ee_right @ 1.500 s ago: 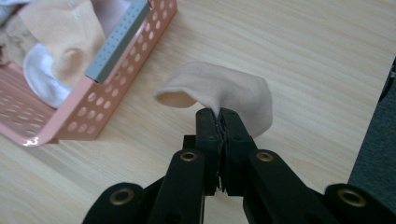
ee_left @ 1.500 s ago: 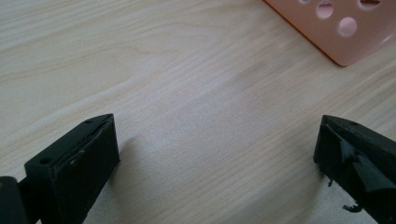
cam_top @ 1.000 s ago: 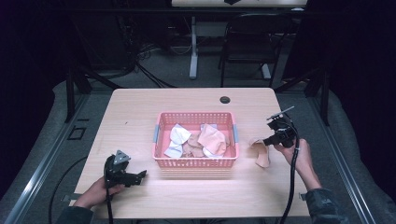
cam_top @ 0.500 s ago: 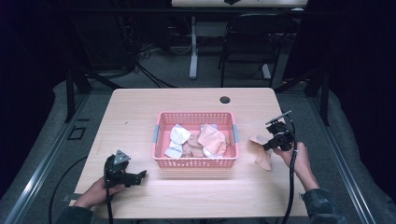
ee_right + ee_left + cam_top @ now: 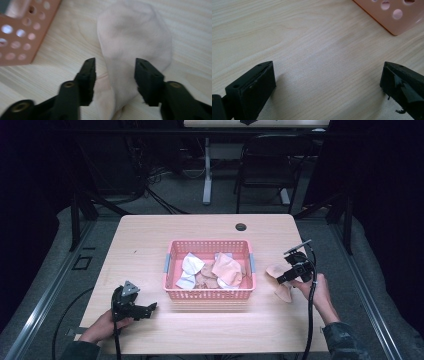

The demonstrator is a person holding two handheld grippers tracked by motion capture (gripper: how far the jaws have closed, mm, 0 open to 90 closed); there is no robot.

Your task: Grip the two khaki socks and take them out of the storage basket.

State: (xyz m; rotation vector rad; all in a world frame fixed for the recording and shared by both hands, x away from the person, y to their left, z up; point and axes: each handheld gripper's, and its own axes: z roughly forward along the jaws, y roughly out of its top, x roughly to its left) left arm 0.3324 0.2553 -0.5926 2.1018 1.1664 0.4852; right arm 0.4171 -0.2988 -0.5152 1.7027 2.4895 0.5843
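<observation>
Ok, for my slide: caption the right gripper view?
Open right hand-held gripper straddling a pale sock on the table, beside the pink basket.

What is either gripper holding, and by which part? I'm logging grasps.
Nothing. The right gripper straddles the pale pink fabric sock, jaws open; the left gripper is open.

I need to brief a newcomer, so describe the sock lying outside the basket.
Start at the pink basket in the middle of the wooden table. Look just past its right end, where the right gripper points. The pale peach sock lies flat on bare wood, alone, unlike the crumpled ones heaped inside.
</observation>
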